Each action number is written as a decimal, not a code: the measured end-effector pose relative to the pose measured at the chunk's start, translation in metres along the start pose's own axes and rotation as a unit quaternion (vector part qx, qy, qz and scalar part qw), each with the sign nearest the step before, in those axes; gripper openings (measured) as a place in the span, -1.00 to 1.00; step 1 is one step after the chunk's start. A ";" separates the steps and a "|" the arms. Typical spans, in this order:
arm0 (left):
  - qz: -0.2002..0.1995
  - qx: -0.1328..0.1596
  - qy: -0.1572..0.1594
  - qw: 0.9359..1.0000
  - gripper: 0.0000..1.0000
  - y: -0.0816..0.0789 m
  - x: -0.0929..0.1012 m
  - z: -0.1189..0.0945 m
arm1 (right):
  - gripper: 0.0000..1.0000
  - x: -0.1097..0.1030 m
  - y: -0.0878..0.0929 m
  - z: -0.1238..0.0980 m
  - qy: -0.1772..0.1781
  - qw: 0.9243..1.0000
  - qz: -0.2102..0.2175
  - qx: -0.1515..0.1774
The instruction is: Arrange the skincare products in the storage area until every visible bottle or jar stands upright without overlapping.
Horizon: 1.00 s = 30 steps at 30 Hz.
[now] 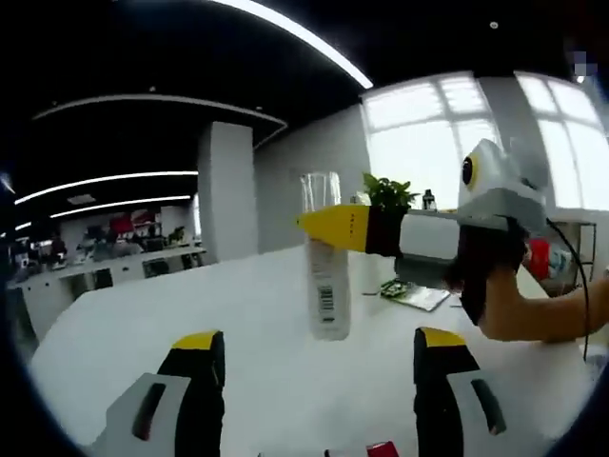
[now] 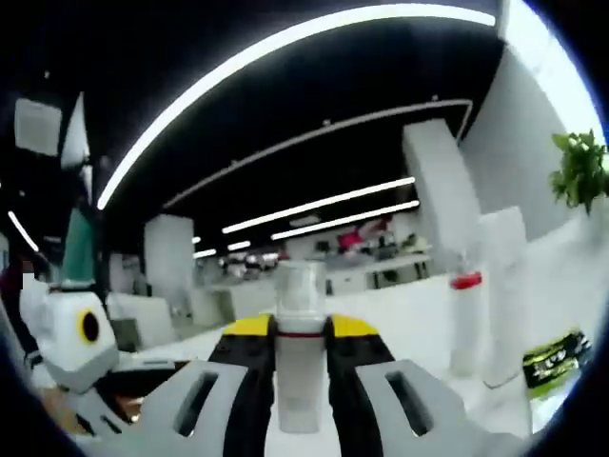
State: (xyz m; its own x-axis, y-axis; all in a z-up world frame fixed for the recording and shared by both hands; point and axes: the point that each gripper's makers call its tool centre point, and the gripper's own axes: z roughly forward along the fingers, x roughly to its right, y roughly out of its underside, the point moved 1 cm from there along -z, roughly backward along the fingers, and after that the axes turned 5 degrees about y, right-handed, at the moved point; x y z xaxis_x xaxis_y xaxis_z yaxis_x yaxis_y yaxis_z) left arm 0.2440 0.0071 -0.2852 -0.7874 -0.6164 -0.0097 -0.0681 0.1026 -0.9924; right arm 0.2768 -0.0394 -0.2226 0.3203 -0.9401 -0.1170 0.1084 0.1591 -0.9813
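Held bottle: a tall, slim white plastic bottle with a clear cap and a barcode label (image 1: 327, 276) hangs upright above the table, its base lifted off the surface; in the right gripper view the same bottle (image 2: 301, 357) rises between that gripper's two jaws, a thin red band under its clear cap

Right gripper: the grey-and-white gripper with yellow-tipped black jaws (image 1: 344, 228) comes into the left gripper view from the right, held in a person's hand (image 1: 514, 309); its jaws are clamped on the bottle's upper part, just below the cap; in its own view the gripper (image 2: 301, 328) presses the bottle from both sides

Left gripper: the matching gripper with yellow-tipped black jaws (image 1: 319, 345) has its jaws spread wide apart, nothing between them; it sits low, in front of the held bottle and not touching it; its grey-and-white body (image 2: 71, 333) appears at the left of the right gripper view

Table: a broad white tabletop (image 1: 238, 314) lies under both grippers

Other bottles: a tall clear bottle with a red collar (image 2: 465, 324) stands upright on the table, just beside a tall white rectangular bottle (image 2: 501, 286), also upright; whether they touch I cannot tell

Small packet: a yellow-green and black packet (image 2: 554, 360) lies near those bottles

Background: a green potted plant (image 1: 388, 193) by bright windows; an open office with long ceiling lights
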 end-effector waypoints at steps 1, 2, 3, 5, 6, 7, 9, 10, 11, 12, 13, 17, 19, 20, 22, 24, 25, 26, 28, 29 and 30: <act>-0.004 0.001 0.000 1.000 0.63 0.001 0.000 0.001 | -0.63 0.000 0.003 0.000 -0.003 1.000 -0.009 -0.012; -0.013 0.007 0.010 1.000 0.59 0.004 0.005 0.002 | -0.63 0.004 0.002 -0.002 -0.010 1.000 0.014 0.000; -0.008 0.003 0.015 1.000 0.54 0.007 0.009 0.003 | -0.63 0.001 0.001 -0.005 -0.029 0.999 0.033 -0.003; 0.030 -0.016 0.020 0.999 0.47 0.012 0.015 0.002 | -0.63 0.001 -0.002 -0.009 -0.036 0.999 0.031 0.002; 0.038 -0.014 0.019 0.999 0.46 0.012 0.018 0.001 | -0.63 -0.001 -0.010 -0.013 -0.039 0.999 0.031 0.022; 0.042 -0.011 0.020 0.999 0.45 0.012 0.020 0.001 | -0.63 -0.001 -0.011 -0.014 -0.040 0.998 0.034 0.022; 0.039 -0.006 0.025 0.999 0.34 0.012 0.021 0.001 | -0.63 -0.009 -0.013 -0.013 -0.064 0.997 0.046 0.020; 0.028 0.014 0.034 0.999 0.22 0.008 0.025 0.000 | -0.63 -0.013 -0.013 -0.017 -0.069 0.996 0.041 0.025; 0.020 0.026 0.041 0.999 0.10 0.006 0.027 -0.001 | -0.63 -0.016 -0.012 -0.018 -0.074 0.996 0.036 0.025; 0.014 0.034 0.043 0.998 -0.01 0.005 0.028 -0.001 | -0.63 -0.019 -0.010 -0.019 -0.079 0.996 0.032 0.021; 0.013 0.033 0.043 0.998 -0.10 0.007 0.028 -0.003 | -0.63 -0.022 -0.008 -0.020 -0.083 0.996 0.030 0.019; 0.027 0.020 0.030 0.999 -0.30 0.010 0.024 -0.001 | -0.63 -0.030 -0.002 -0.020 -0.094 0.995 0.017 0.014; 0.015 0.028 0.031 0.999 -0.47 0.009 0.019 -0.001 | -0.63 -0.035 0.001 -0.023 -0.100 0.995 0.012 0.011; -0.001 0.027 0.034 0.999 -0.47 0.010 0.019 -0.001 | -0.63 -0.038 0.002 -0.026 -0.103 0.995 0.014 0.008; -0.016 0.019 0.043 0.999 -0.55 0.016 0.019 0.000 | -0.63 -0.044 0.004 -0.034 -0.109 0.994 0.018 0.003; -0.019 0.015 0.039 0.999 -0.56 0.018 0.018 0.001 | -0.63 -0.046 0.008 -0.035 -0.111 0.994 0.015 -0.004; -0.012 0.010 0.032 0.999 -0.56 0.020 0.015 0.000 | -0.63 -0.046 0.009 -0.035 -0.112 0.994 0.011 -0.006; -0.004 0.010 0.025 1.000 -0.57 0.020 0.015 -0.001 | -0.63 -0.047 0.009 -0.035 -0.114 0.993 0.011 -0.006; 0.010 0.008 0.017 1.000 -0.58 0.020 0.018 -0.003 | -0.62 -0.047 0.010 -0.035 -0.118 0.993 0.011 -0.007; 0.013 0.004 0.009 1.000 -0.58 0.020 0.019 -0.004 | -0.62 -0.048 0.010 -0.036 -0.123 0.992 0.010 -0.008; 0.029 -0.001 -0.003 1.000 -0.58 0.021 0.017 -0.005 | -0.62 -0.048 0.011 -0.036 -0.126 0.992 0.013 -0.010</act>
State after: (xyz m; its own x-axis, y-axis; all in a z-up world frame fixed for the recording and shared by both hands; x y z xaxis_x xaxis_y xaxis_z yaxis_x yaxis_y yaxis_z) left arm 0.2257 0.0025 -0.3052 -0.7868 -0.6136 -0.0673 -0.0243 0.1397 -0.9899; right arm 0.2282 -0.0031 -0.2336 0.5475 -0.8306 -0.1021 0.0793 0.1730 -0.9817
